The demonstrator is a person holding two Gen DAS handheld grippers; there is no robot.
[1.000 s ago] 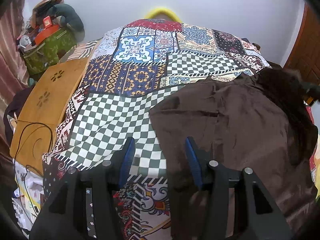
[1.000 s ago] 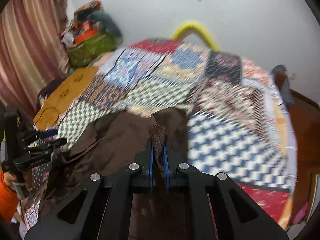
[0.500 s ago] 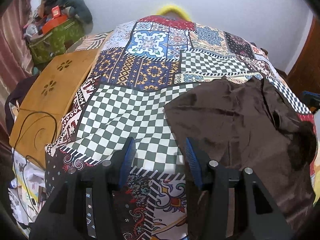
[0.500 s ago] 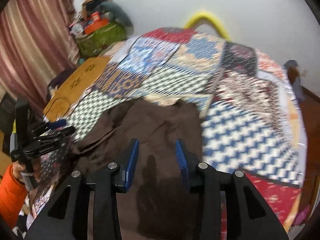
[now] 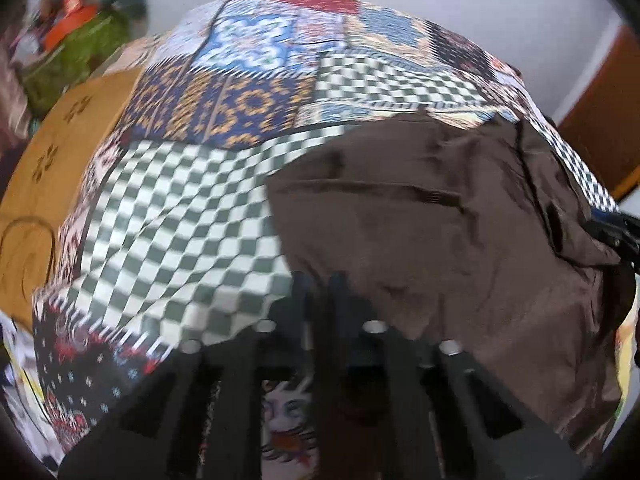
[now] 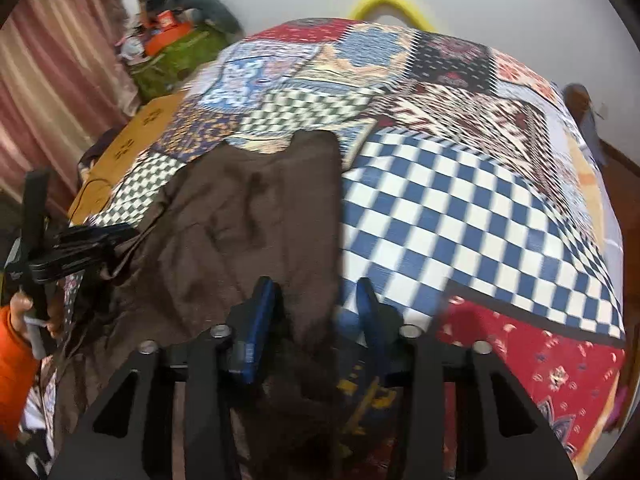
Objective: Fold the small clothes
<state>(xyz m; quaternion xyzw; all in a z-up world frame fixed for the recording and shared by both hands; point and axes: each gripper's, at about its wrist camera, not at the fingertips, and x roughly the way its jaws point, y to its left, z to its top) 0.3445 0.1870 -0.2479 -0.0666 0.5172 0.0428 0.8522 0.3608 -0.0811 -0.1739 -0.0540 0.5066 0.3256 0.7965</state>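
A dark brown garment (image 5: 432, 232) lies spread on the patchwork bedspread (image 5: 172, 216); it also shows in the right wrist view (image 6: 248, 216). My left gripper (image 5: 322, 292) is shut at the garment's near left edge; blur hides whether cloth is pinched. In the right wrist view the left gripper (image 6: 120, 238) sits shut at the garment's left edge. My right gripper (image 6: 316, 304) is open, its blue fingers (image 6: 260, 312) astride the garment's near right edge. Its tip shows at the far right of the left wrist view (image 5: 624, 228).
A wooden board (image 5: 52, 148) lies left of the bed. A green bag with clutter (image 6: 172, 52) stands at the back left by a pink curtain (image 6: 48, 80). A yellow arc (image 6: 384, 4) rises behind the bed. A wooden door (image 5: 600, 120) is at right.
My left gripper has closed and moved right to the garment's edge. My right gripper let go of the cloth, opened, and now sits wider over the right edge. The garment lies flatter.
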